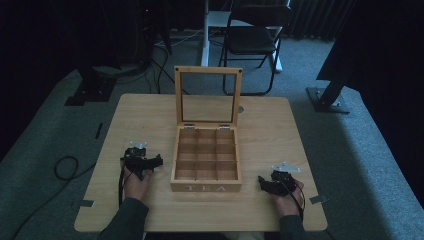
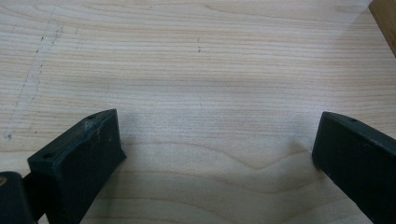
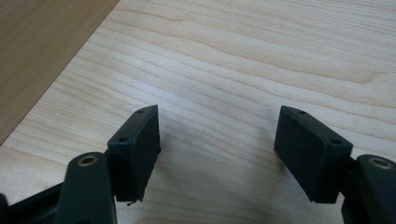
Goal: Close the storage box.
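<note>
"TEA" in pale caps, front wall of wooden box (image 1: 206, 188)

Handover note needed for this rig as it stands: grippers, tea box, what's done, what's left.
Left gripper: open, nothing between the jaws, low over the table left of the tea box.
Right gripper: open, nothing held, right of the box.
Tea box: mid-table, glass lid standing upright, all nine compartments look bare.
Done: lid is open.
Left: likely filling or closing the box; neither gripper touches it.
</note>
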Motion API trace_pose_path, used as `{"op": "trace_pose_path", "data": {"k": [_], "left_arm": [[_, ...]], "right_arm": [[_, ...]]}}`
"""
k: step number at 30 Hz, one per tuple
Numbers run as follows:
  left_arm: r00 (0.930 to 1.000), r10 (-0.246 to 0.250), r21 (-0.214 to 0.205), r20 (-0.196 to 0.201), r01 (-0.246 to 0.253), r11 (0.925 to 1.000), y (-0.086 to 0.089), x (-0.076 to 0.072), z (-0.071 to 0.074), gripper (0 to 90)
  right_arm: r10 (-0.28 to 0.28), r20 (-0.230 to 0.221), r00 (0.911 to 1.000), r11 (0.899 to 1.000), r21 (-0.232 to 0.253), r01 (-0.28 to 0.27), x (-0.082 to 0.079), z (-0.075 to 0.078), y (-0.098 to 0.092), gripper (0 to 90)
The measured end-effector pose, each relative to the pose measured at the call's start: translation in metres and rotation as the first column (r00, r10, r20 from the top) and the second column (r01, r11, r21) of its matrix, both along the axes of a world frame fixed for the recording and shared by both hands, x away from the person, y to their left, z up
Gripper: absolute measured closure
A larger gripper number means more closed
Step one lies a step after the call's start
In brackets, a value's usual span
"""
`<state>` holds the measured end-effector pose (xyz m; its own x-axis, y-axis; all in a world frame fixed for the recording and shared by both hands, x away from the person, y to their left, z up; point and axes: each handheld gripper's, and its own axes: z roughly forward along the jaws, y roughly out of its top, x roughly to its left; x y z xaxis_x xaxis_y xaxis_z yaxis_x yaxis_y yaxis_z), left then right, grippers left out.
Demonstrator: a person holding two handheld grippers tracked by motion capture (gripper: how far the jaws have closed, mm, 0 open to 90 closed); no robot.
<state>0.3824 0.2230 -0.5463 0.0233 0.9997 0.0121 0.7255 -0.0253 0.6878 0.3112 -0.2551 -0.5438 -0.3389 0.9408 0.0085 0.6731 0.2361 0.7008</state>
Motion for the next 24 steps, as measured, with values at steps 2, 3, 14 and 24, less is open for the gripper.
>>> {"op": "trace_pose_path", "data": {"k": [2,3,14,24], "left_arm": [[1.0,0.0,0.0,0.0,0.0,1.0,0.0,0.0,0.0,1.6],[1.0,0.002,0.0,0.0,-0.002,1.0,-0.0002,-0.0001,0.0,1.6],[0.9999,0.011,0.001,-0.001,-0.011,0.9999,-0.0011,-0.0007,0.0001,1.6],[0.9999,0.013,0.001,0.0,-0.013,0.9999,-0.0012,-0.0006,0.0,1.6]], "right_arm": [[0.0,-0.001,1.0,1.0,-0.001,0.0,0.0001,0.0001,0.0,30.7],[0.0,-0.001,1.0,1.0,-0.001,0.0,0.0001,0.0001,0.0,30.7],[0.014,-0.008,0.9999,1.0,-0.003,-0.014,0.0015,0.0003,0.0021,28.3],[0.018,-0.028,0.9994,1.0,-0.01,-0.019,0.004,0.0025,0.0022,30.4]]}}
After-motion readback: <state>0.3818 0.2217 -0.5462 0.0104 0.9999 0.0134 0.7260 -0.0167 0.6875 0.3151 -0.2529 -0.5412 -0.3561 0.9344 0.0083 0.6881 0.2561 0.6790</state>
